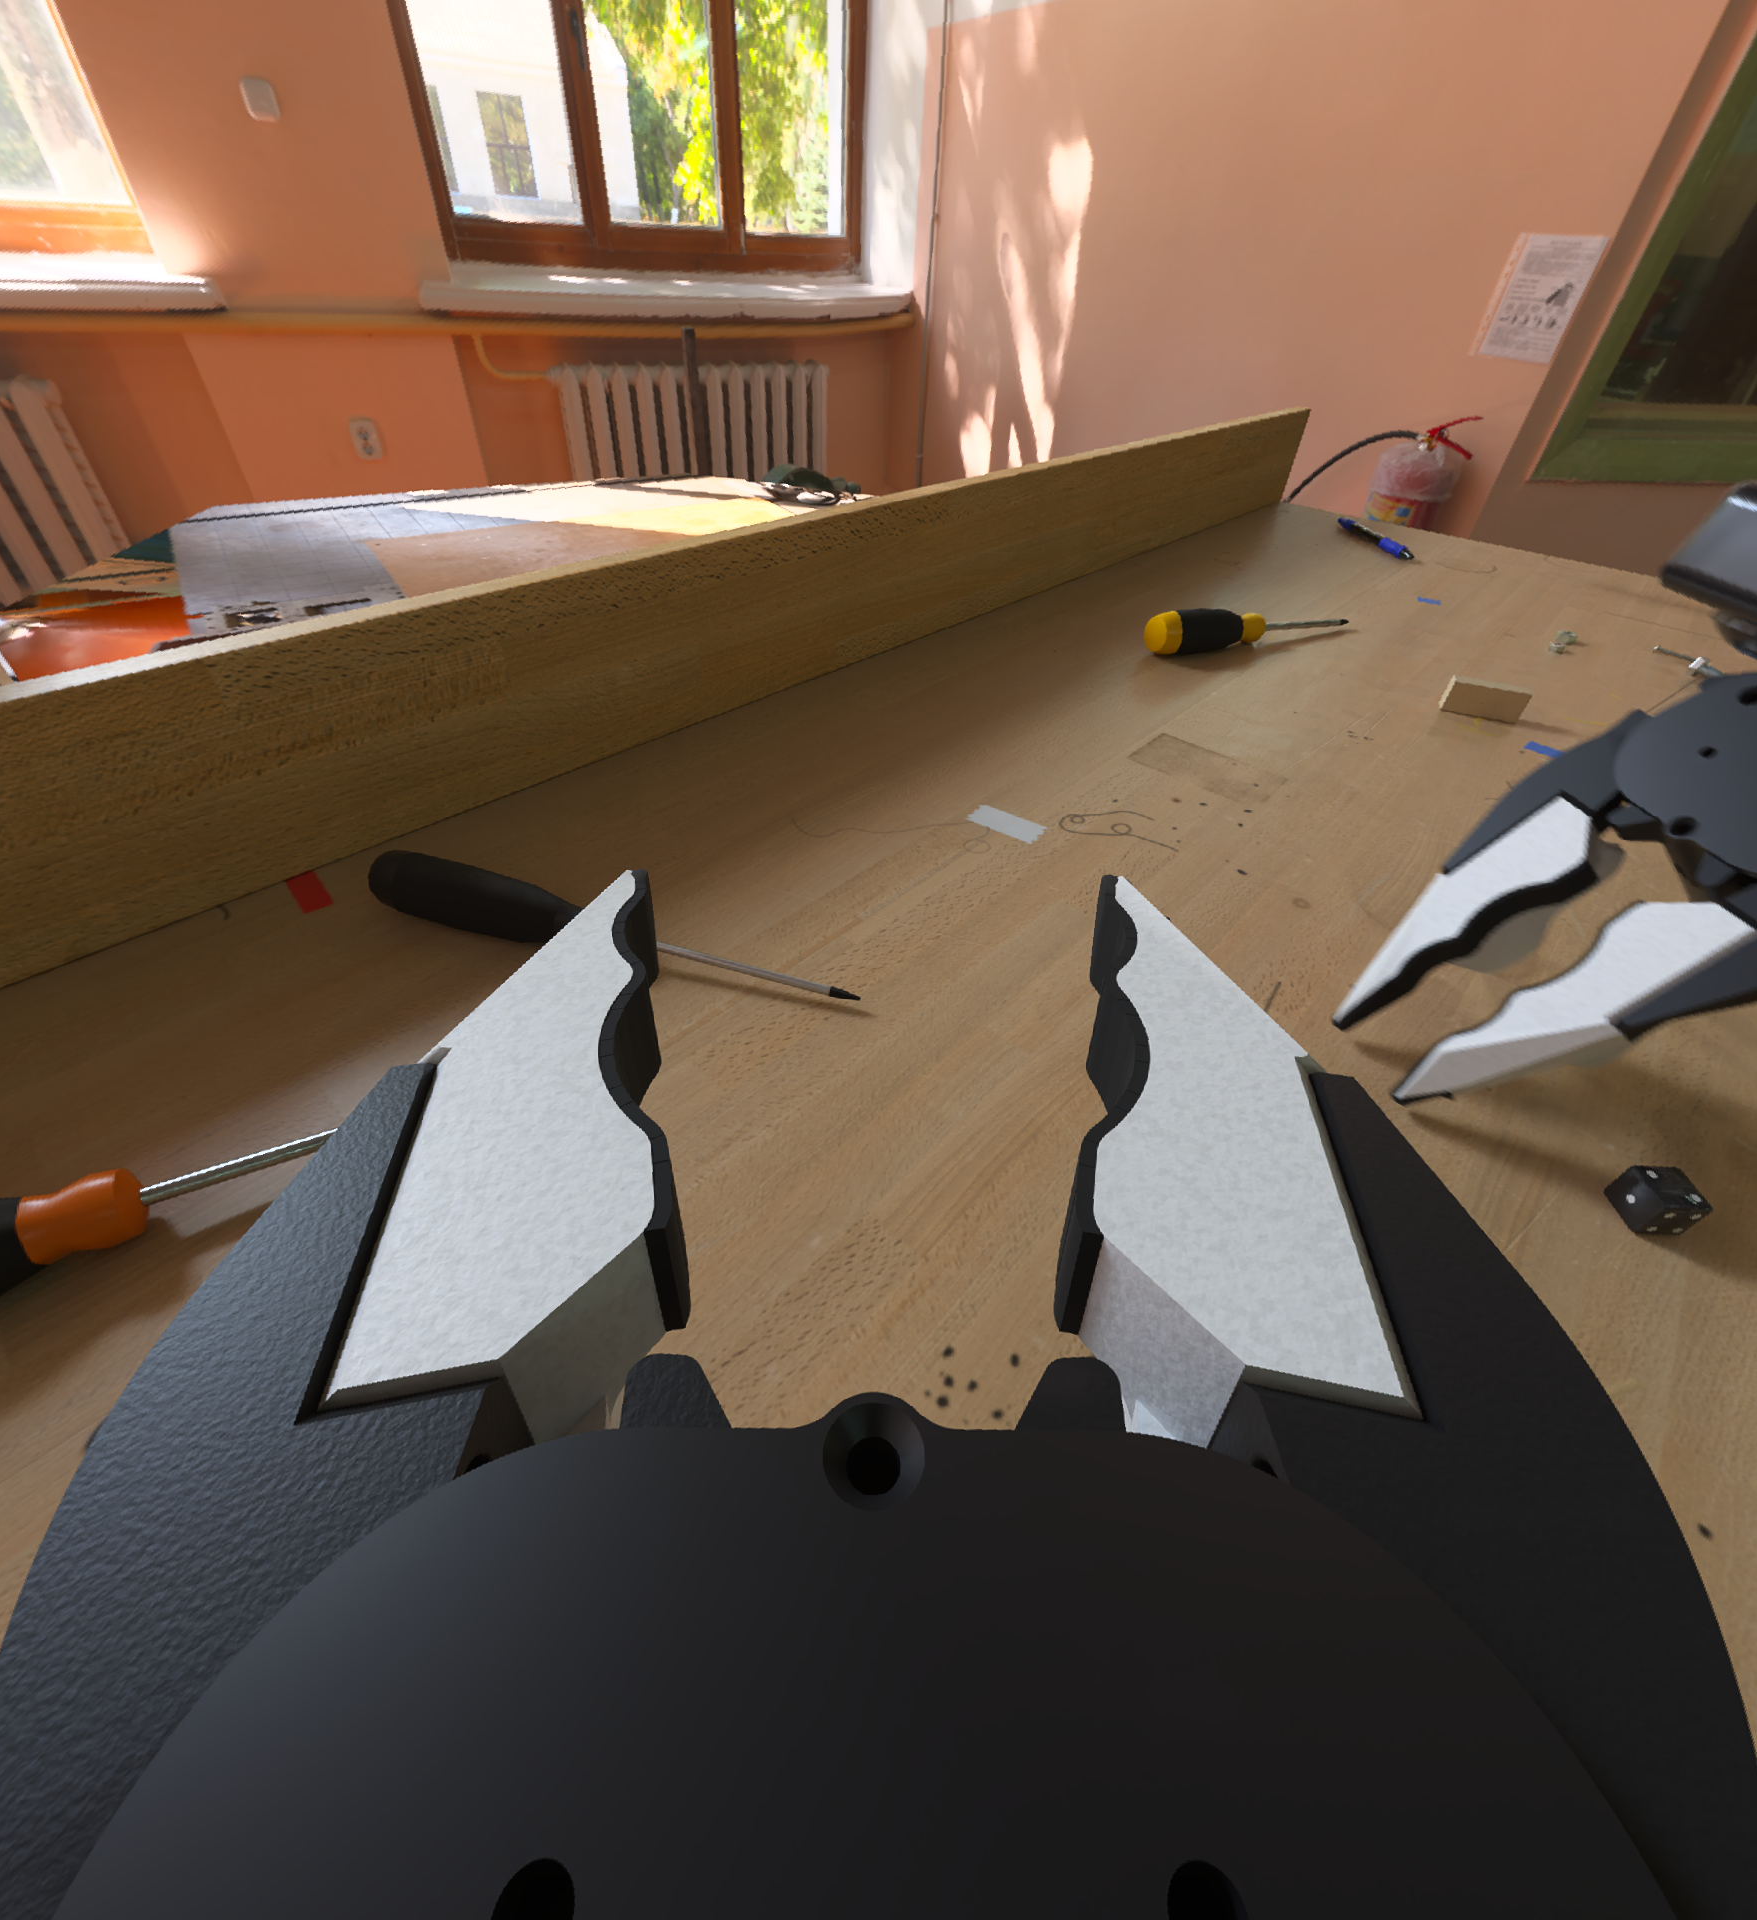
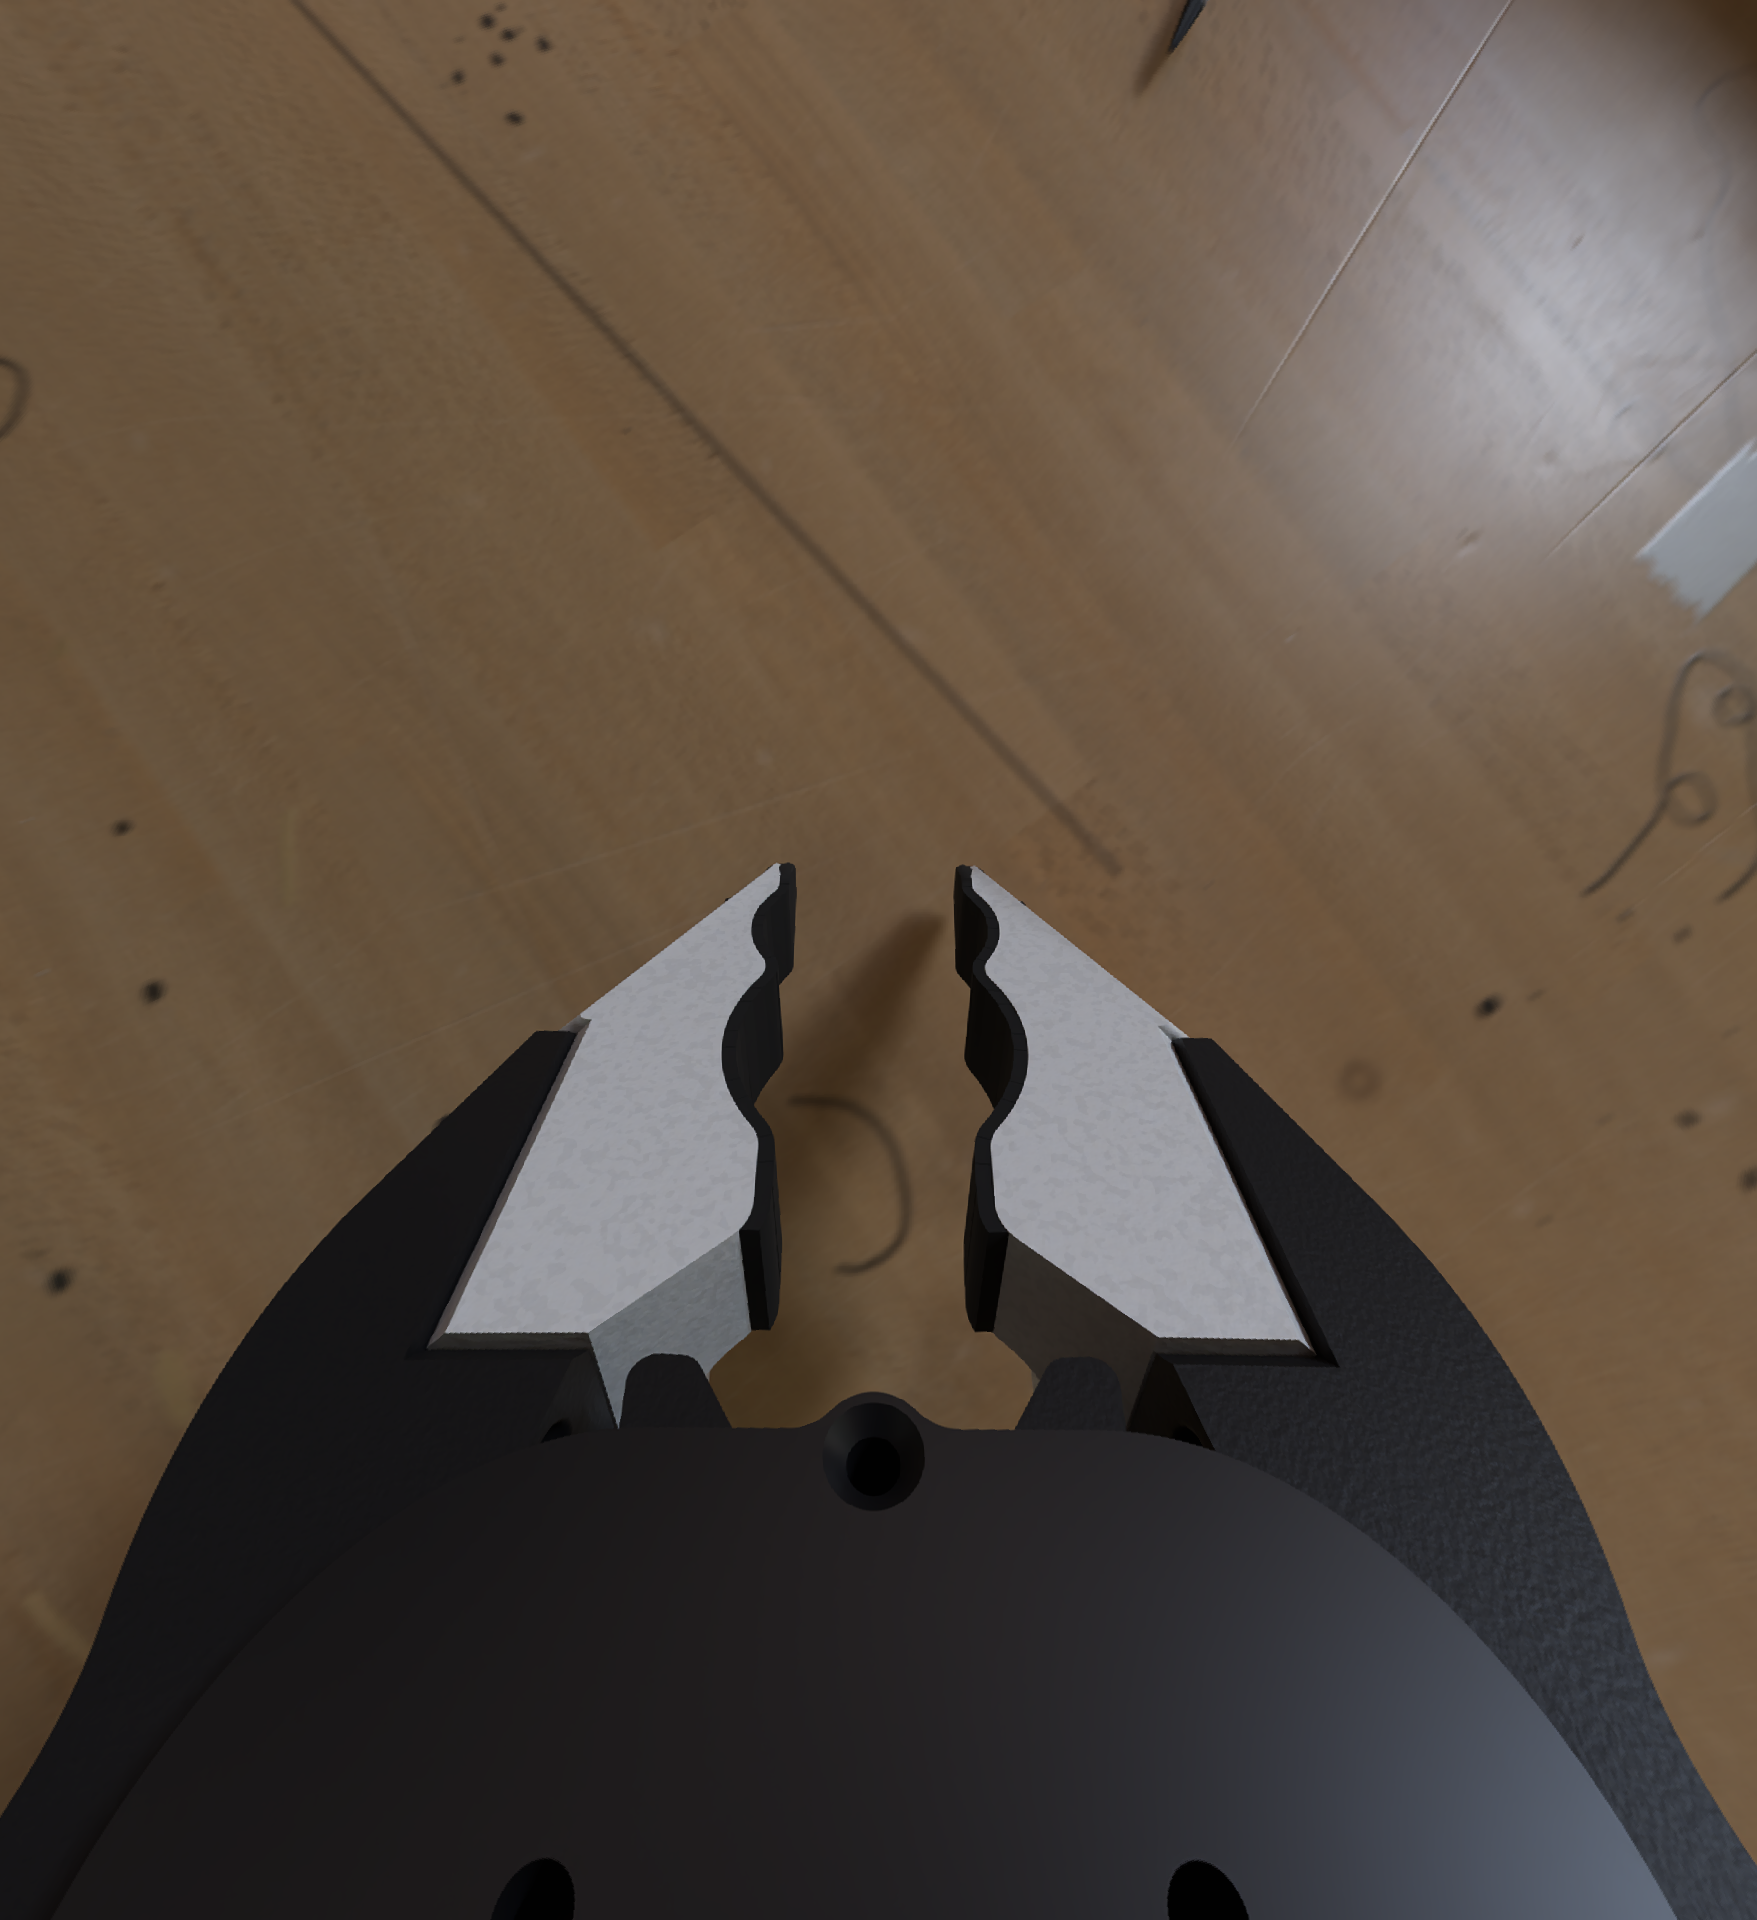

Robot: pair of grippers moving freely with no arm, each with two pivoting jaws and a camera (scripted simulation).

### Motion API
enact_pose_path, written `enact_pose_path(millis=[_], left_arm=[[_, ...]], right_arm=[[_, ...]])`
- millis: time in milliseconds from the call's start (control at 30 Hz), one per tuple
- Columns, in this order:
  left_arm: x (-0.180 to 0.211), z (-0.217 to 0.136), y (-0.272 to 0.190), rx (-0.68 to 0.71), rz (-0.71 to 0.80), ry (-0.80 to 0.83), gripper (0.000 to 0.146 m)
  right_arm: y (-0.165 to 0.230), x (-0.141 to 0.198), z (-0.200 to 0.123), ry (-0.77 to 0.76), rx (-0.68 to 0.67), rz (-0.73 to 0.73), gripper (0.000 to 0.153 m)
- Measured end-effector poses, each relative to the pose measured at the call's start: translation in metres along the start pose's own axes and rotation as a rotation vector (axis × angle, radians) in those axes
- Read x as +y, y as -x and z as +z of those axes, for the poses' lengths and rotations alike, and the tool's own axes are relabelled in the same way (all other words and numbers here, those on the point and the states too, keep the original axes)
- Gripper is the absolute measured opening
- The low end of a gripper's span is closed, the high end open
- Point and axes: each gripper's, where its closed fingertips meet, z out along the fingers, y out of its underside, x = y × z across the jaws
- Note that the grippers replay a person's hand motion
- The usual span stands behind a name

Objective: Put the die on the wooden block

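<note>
A small black die (image 1: 1658, 1200) with white pips lies on the wooden table (image 1: 957, 1143) at the right. A small pale wooden block (image 1: 1485, 698) lies farther back on the right. My left gripper (image 1: 874, 883) is wide open and empty, low over the table, well left of the die. My right gripper (image 1: 1373, 1060) points down at the table, its tips just up and left of the die. In the right wrist view, the right gripper (image 2: 874, 873) has its jaws a narrow gap apart with nothing between them, over bare table (image 2: 438, 520). Die and block are out of that view.
A long wooden board (image 1: 645, 665) stands on edge along the table's back. A black screwdriver (image 1: 500, 899), an orange-handled one (image 1: 43, 1226), a yellow-handled one (image 1: 1206, 631) and a blue pen (image 1: 1373, 538) lie on the table. White tape (image 2: 1726, 535) is stuck to it.
</note>
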Motion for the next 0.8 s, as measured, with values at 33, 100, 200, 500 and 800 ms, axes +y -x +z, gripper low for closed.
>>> enact_pose_path(millis=[33, 100, 200, 500, 800], left_arm=[[0.001, 0.0, 0.0, 0.002, -0.001, 0.002, 0.085], [0.001, 0.0, -0.001, 0.004, 0.0, 0.005, 0.085], [0.0, -0.001, -0.001, 0.002, 0.007, 0.001, 0.085], [0.001, 0.0, -0.002, 0.009, 0.003, 0.008, 0.085], [0.002, 0.003, -0.012, 0.032, 0.024, 0.019, 0.085]], right_arm=[[-0.007, -0.005, 0.003, 0.005, 0.013, -0.021, 0.03], [-0.023, -0.017, 0.008, -0.003, 0.044, -0.051, 0.031], [-0.039, -0.027, 0.019, 0.0, 0.038, -0.039, 0.036], [-0.01, -0.016, -0.019, -0.134, -0.008, 0.21, 0.052], [0.059, 0.03, -0.042, -0.132, 0.101, 0.276, 0.058]])
